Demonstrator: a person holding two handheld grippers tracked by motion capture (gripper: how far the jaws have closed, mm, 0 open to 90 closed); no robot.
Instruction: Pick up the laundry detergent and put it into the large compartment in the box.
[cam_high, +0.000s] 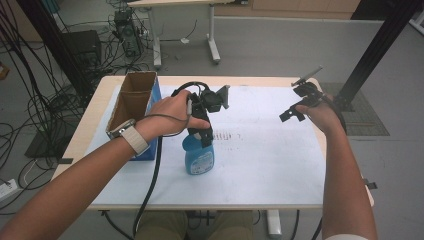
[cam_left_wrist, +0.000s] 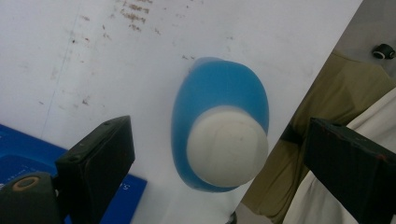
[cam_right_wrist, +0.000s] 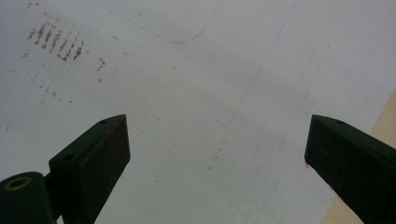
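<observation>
A blue bottle (cam_high: 200, 157) with a white cap stands upright on the white sheet near the table's front middle. My left gripper (cam_high: 201, 131) hangs directly over it, pointing down, open. From the left gripper view I look down on the bottle's white cap (cam_left_wrist: 227, 147), which sits between the two spread jaws, not touched by either. My right gripper (cam_high: 291, 114) is held above the table's right side, open, with nothing between its jaws. Below it lies bare white sheet (cam_right_wrist: 196, 116) with faint brown marks.
An open cardboard box with blue sides (cam_high: 132, 107) stands at the table's left, close beside my left hand. The table's wooden edge (cam_high: 345, 200) runs along the right. A black frame post (cam_high: 380, 45) rises at the far right.
</observation>
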